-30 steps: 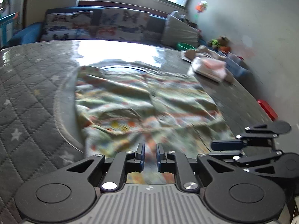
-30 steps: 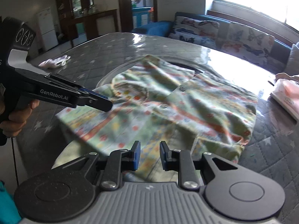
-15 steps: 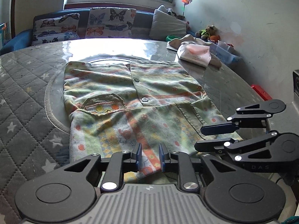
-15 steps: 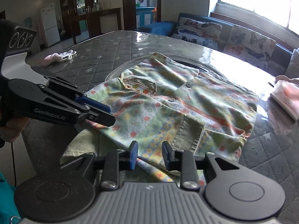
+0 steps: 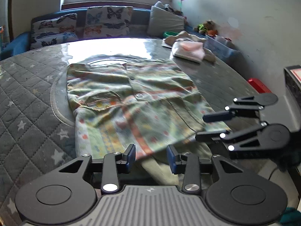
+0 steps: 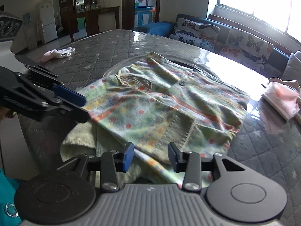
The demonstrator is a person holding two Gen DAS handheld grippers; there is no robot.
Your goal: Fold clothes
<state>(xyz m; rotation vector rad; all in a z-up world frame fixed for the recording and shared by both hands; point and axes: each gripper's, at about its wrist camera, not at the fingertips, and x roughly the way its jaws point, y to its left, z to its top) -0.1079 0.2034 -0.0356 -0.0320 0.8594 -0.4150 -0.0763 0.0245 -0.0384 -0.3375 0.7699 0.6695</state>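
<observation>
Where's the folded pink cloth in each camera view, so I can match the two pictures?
Left wrist: pink cloth upper right, beyond the shirt's far right corner.
Right wrist: pink cloth at the right edge, mid height, right of the shirt.
Shared landmark: butterfly cushions under the window.

- The left tool (image 5: 151, 157) points steeply downward at the near edge of the desk, its jaws opening, pads clear of any cloth.
- The right tool (image 6: 151, 157) sits just beside it at the same downward tilt, jaws likewise opening, gripping nothing.
- In the right wrist view, fingers of the left hand (image 6: 6, 113) show behind its tool.
</observation>
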